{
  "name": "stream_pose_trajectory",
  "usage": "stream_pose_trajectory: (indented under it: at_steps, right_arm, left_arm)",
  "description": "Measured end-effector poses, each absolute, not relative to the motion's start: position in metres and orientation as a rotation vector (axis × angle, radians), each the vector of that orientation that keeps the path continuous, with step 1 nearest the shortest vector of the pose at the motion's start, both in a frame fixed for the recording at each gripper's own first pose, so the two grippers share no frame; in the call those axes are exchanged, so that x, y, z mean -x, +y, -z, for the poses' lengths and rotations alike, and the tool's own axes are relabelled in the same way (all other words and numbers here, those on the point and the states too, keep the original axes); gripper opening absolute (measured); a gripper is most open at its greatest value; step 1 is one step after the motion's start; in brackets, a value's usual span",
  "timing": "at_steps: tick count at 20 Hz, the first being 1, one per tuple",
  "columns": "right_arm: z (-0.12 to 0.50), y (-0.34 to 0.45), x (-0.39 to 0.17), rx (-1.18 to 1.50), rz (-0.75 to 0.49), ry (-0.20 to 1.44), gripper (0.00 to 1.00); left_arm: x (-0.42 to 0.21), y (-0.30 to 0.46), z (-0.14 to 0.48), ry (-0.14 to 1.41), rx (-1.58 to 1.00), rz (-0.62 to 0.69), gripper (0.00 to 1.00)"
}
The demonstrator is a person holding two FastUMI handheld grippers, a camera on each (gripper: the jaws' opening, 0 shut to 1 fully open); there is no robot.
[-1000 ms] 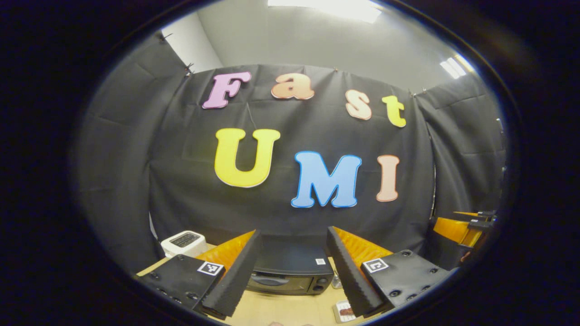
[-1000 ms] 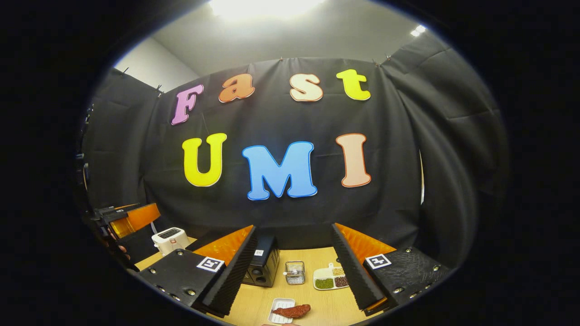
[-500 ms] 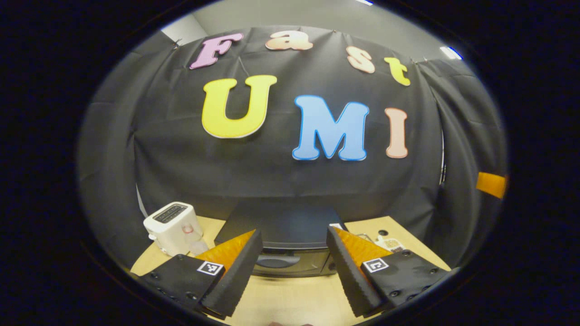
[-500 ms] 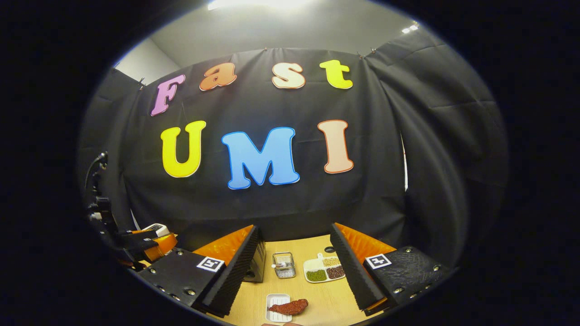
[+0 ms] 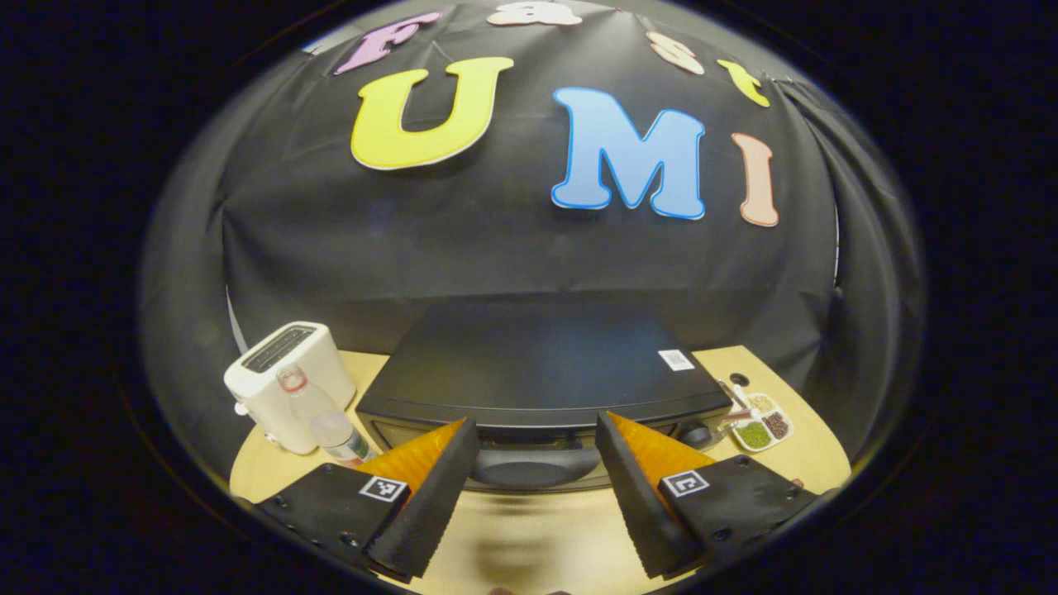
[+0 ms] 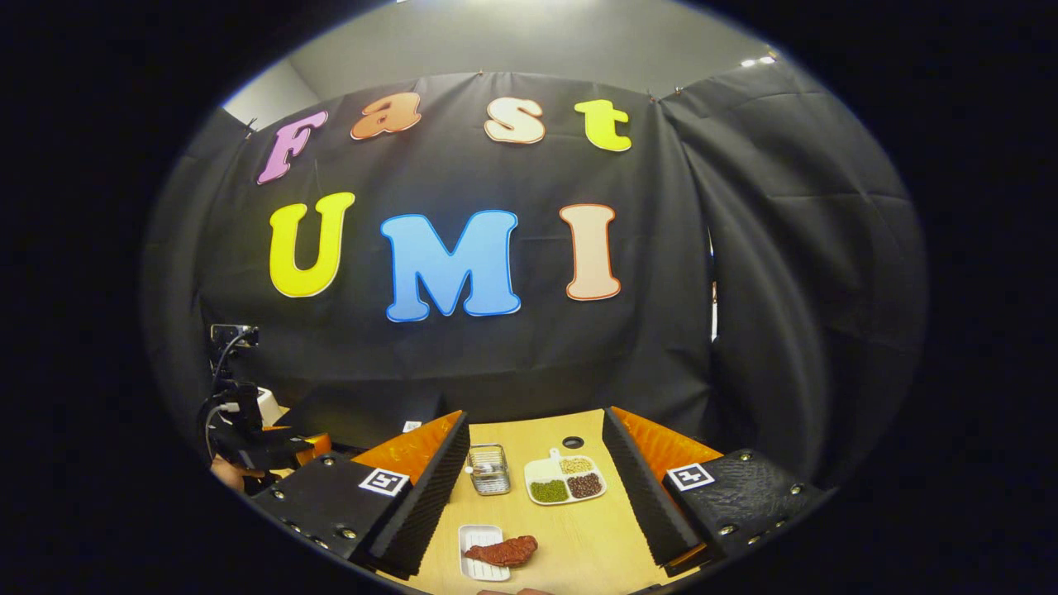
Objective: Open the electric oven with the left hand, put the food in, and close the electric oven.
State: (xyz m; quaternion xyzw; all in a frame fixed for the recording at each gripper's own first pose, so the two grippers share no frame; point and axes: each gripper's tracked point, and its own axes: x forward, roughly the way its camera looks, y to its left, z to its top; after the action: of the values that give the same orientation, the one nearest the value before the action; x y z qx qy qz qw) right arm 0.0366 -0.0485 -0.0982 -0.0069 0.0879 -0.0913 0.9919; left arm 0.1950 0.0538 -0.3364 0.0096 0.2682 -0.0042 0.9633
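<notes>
One black electric oven (image 5: 545, 372) sits on the wooden table (image 5: 529, 545) against the booth's cloth wall, its door shut and the door handle (image 5: 533, 467) facing the left gripper (image 5: 536, 496). That gripper's fingers are spread wide, with the handle between them but farther off, not touched. The food, a reddish-brown piece of meat (image 6: 500, 549), lies across a small white tray (image 6: 478, 566) at the table's near edge, seen between the fingers of the right gripper (image 6: 537, 504), which are also spread apart and hold nothing. Left of the oven stand a white toaster (image 5: 285, 380) and, just in front of it, a clear bottle (image 5: 326, 417). To the oven's right are a small wire basket (image 6: 489, 469) and a divided dish of beans (image 6: 566, 481).
</notes>
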Motion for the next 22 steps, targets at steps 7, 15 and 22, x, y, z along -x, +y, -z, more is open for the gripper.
stream_pose_trajectory:
  at_steps: [7,15,22]
  right_arm:
    - [0.101,-0.053,-0.04,0.021,0.214,0.189,0.98]
    - [0.098,-0.033,-0.044,0.008,0.17,0.182,0.98]
    - [0.085,-0.02,-0.042,0.02,0.133,0.158,0.98]
  left_arm:
    - [-0.207,0.059,0.36,0.563,-0.062,-0.007,1.0]
    - [-0.177,0.057,0.364,0.574,-0.065,0.007,1.0]
    - [-0.14,0.056,0.377,0.6,-0.078,0.016,0.96]
